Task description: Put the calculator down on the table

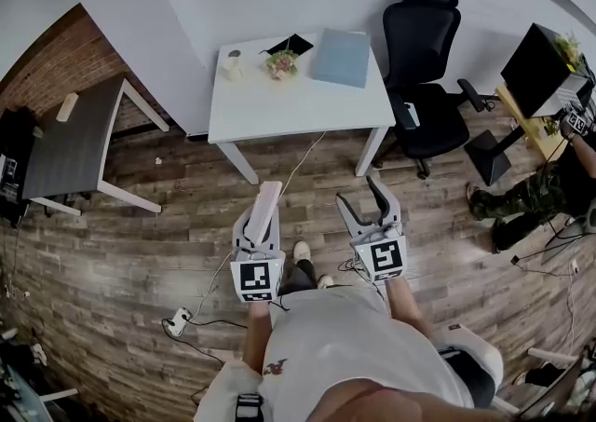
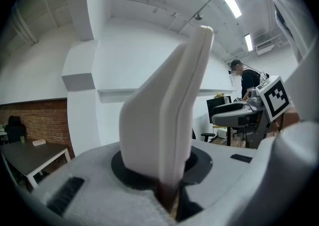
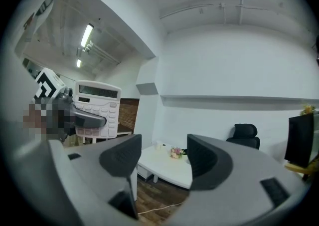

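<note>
The left gripper is clamped on the calculator, its jaws drawn narrow on the lower end. In the left gripper view the calculator rises edge-on straight out from between the jaws and fills the middle of the frame. From the right gripper view its keys and display face that camera, with one dark jaw of the left gripper lying across the key rows.

The right gripper stands beside it with its jaws wide apart and nothing between them; past its pads only room is seen.

Both grippers are held level in front of the person, over the wooden floor, so the calculator is in the air and well short of the white table. On that table's far side lie a blue folder, a small bunch of flowers, what looks like a cup and a dark flat thing. A black office chair stands at the table's right end, and a dark table stands apart to the left.
</note>
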`<act>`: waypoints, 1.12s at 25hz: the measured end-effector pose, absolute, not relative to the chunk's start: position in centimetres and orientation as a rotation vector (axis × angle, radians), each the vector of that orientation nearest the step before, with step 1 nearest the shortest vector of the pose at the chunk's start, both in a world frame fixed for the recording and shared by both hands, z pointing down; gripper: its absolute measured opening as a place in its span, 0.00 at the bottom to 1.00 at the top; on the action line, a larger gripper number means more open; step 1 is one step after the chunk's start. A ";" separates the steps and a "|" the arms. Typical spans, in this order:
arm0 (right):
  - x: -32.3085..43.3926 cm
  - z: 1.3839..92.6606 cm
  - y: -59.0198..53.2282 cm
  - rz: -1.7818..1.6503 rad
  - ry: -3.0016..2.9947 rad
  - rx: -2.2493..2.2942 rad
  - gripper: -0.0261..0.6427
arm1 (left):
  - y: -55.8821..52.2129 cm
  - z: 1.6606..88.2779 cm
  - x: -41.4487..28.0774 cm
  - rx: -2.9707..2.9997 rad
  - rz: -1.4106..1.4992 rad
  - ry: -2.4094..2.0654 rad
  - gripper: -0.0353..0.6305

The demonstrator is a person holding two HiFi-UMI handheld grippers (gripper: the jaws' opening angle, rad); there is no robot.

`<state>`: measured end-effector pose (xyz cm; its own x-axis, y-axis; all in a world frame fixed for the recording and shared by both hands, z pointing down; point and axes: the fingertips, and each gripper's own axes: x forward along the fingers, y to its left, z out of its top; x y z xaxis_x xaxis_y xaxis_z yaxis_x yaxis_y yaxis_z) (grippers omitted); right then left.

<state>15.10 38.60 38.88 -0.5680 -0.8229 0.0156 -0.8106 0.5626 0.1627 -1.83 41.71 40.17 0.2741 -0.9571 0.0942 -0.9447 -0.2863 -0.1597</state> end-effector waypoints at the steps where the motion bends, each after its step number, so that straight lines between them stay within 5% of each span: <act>1: 15.0 39.0 38.2 -0.205 -2.694 1.414 0.45 | 41.3 40.2 -2.0 -2.450 -0.264 1.832 0.16; 28: 8.5 40.0 25.4 -0.191 -2.578 1.464 0.50 | 27.0 40.8 -9.1 -2.514 -0.248 1.768 0.16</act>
<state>8.46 25.36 40.03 -0.5033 -0.8599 0.0848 -0.8380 0.5097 0.1949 -9.08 27.03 40.75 0.3302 -0.9388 0.0981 -0.9295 -0.3415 -0.1396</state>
